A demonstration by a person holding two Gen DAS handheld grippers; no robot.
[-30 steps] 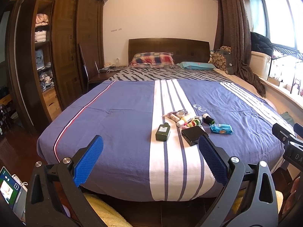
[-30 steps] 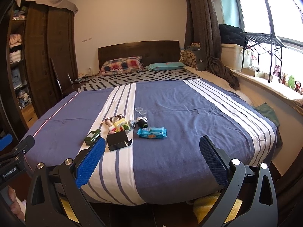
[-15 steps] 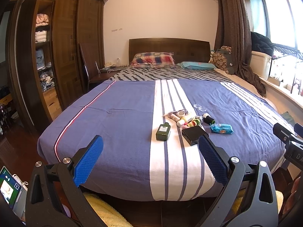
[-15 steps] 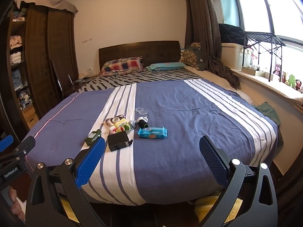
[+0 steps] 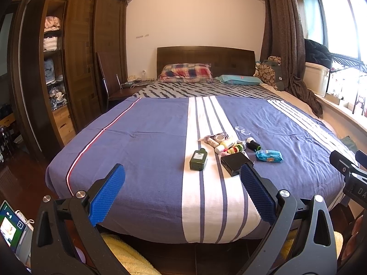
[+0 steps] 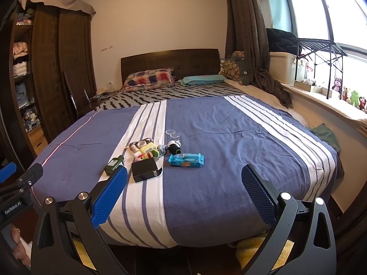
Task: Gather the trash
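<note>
A cluster of small items lies on the blue striped bedspread: a dark green bottle, a black box, a light blue wipes packet, small white and yellow bottles with colourful bits, and a clear plastic case. My left gripper is open at the foot of the bed, short of the items. My right gripper is open too, equally short of them and holding nothing.
A dark wardrobe with open shelves stands to the left, with a chair beside the bed. Pillows lie at the headboard. A curtain, a white bin and a window ledge with toys run along the right. Yellow cloth lies below.
Both views have edged slightly closer to the bed; the items sit a little nearer. Both grippers have stayed open.
</note>
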